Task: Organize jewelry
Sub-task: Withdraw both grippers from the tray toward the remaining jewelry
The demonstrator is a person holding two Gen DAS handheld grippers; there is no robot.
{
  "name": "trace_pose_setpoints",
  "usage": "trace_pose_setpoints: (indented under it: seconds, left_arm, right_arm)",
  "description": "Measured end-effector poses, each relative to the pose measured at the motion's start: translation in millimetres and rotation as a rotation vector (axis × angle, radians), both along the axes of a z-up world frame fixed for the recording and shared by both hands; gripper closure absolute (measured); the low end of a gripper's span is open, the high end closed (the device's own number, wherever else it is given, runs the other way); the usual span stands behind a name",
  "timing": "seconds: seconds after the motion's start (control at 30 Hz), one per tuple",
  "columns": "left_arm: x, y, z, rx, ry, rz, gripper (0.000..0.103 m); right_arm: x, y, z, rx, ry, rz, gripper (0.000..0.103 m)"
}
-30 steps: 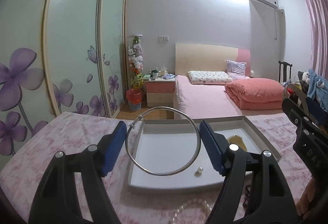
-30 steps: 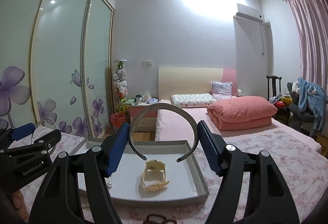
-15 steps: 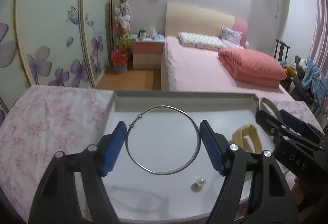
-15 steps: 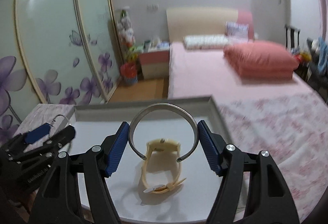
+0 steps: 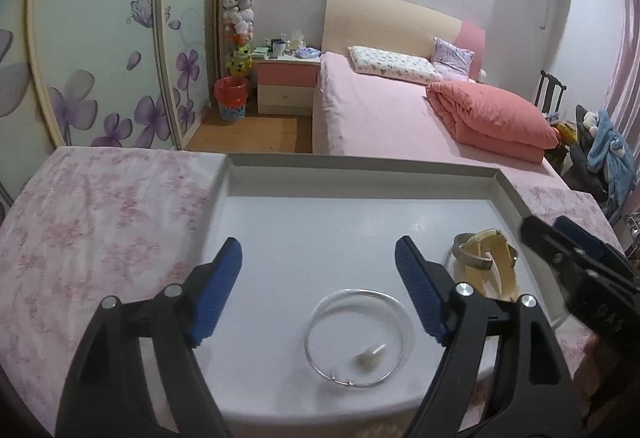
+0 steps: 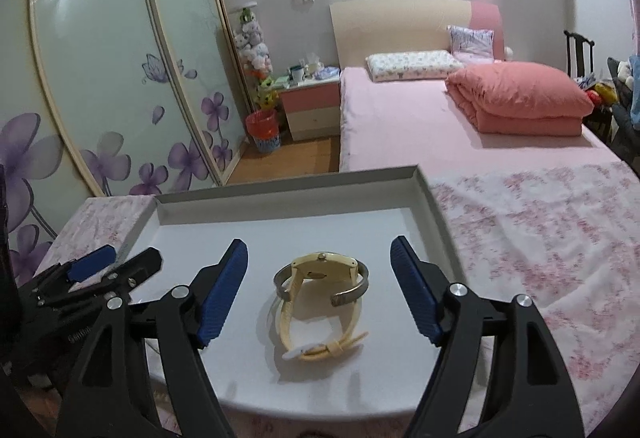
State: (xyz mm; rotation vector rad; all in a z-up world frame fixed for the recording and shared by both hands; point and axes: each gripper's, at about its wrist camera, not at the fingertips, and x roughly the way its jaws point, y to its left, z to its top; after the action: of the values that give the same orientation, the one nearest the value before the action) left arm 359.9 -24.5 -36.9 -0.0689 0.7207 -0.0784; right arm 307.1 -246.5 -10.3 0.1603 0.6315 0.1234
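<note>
A grey-rimmed white tray (image 5: 360, 167) lies on the floral cloth. In it a thin silver bangle (image 5: 356, 292) lies flat, blurred, ringed around a pearl earring (image 5: 370, 352). My left gripper (image 5: 316, 244) hovers above it, jaws opening, nothing between the pads. In the right wrist view a grey open cuff bangle (image 6: 352, 292) rests on a cream-yellow watch (image 6: 324, 264) in the tray (image 6: 288, 183). My right gripper (image 6: 317, 244) stands over them, jaws opening, pads clear of both. The left gripper (image 6: 116, 262) shows at the left there.
The pink floral cloth (image 5: 100, 217) covers the table around the tray. Beyond the table's far edge are a pink bed (image 5: 380, 117), a nightstand (image 5: 286, 85) and sliding wardrobe doors (image 5: 100, 37). The right gripper (image 5: 576, 258) sits close at the tray's right rim.
Both grippers tipped down over the tray. The left let go of the thin bangle, which now lies around the pearl. The right let go of the cuff, now resting on the watch.
</note>
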Motion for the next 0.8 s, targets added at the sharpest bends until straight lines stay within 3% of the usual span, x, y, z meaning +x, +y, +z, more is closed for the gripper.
trace_pose_setpoints:
  seconds: [0.3,0.57,0.7,0.8]
  left_arm:
    - [-89,36,26,0.009,-0.043,0.003,0.026]
    - [-164,30,5,0.036,-0.006,-0.082,0.027]
    - [-178,11,-14,0.045,0.05,-0.141,0.041]
    - [-179,-2,-24,0.055,0.082,-0.16,0.046]
  right_arm:
    - [-78,-8,34,-0.003,-0.078,0.025,0.029]
    - [-148,-4,27,-0.037,-0.081,0.054,0.03]
    - [-170,-1,15,-0.042,-0.059,0.053,0.03]
    - [-177,-2,10,-0.032,-0.043,0.052,0.03]
